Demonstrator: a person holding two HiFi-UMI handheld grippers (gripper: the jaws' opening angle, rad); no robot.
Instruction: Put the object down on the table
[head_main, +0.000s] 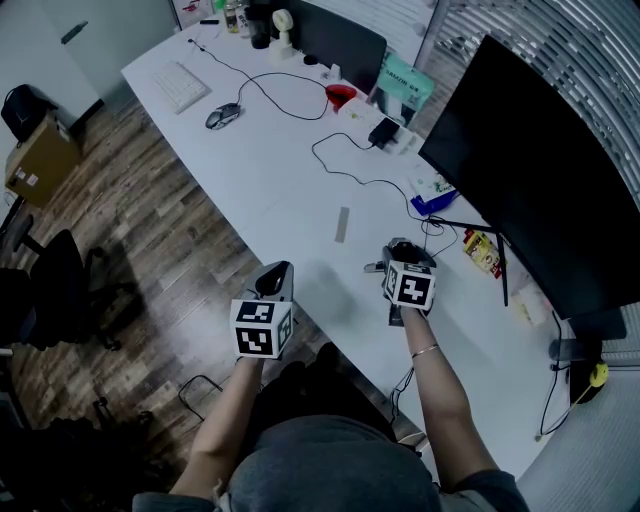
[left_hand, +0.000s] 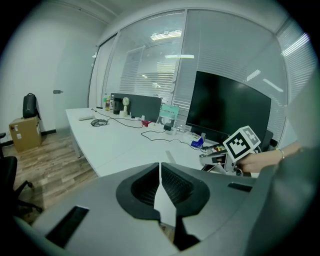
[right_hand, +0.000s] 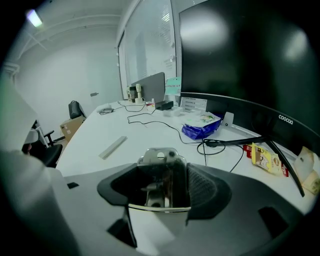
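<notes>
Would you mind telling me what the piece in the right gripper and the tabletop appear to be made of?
The piece looks like bare metal: grey, shiny, with a punched hole. The tabletop seems white laminate, smooth and matt; uncertain.

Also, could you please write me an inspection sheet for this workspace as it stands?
Surface: long white table, no spills seen.
Job's things: metal object, held over the table, not yet set down.
Clutter: keyboard, mouse, red funnel, grey strip, blue packet, yellow packet, large monitor.
Grippers: right tool shut on the metal object; left tool shut, nothing in it, by the table edge.
Cables: black cable trails across the table.
Surroundings: wood floor, black chair, cardboard box.
</notes>
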